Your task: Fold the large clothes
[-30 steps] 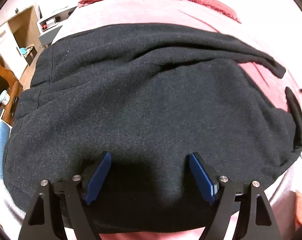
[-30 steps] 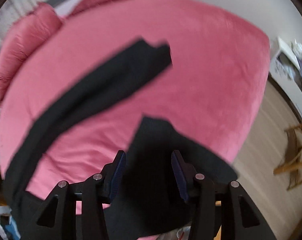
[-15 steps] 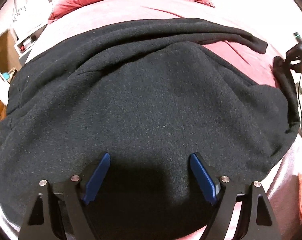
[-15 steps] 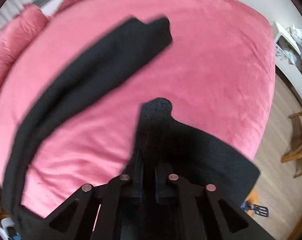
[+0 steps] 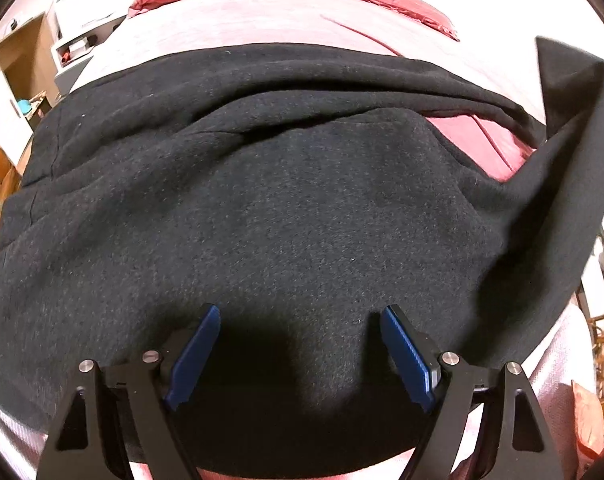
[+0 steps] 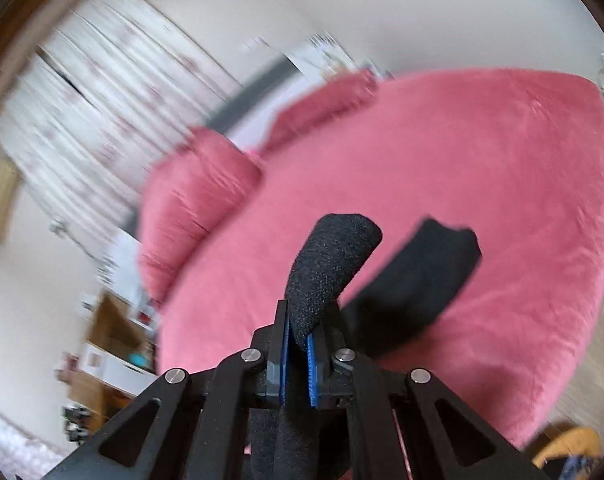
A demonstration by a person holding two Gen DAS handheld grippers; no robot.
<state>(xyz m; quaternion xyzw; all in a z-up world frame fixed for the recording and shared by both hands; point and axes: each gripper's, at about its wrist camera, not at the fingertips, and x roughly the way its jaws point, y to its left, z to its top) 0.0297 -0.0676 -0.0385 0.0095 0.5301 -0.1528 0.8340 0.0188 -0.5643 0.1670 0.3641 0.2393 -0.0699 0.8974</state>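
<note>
Our big black garment [image 5: 285,216] lies spread across the near part of the pink bed [image 5: 261,20], reaching almost to both side edges. It looks thick, fuzzy and floppy, so we think it will sag and drag when lifted, not slide. It seems a bit heavy for cloth.

Our right gripper [image 6: 297,354] has just squeezed shut on a black corner flap, which sticks up past its blue pads [image 6: 312,364]. Our left gripper [image 5: 299,354] hangs wide open over the near hem, holding nothing.

We think edges and corners are the best places to pinch, with a deep bite, because a thin nip could slip off.
</note>
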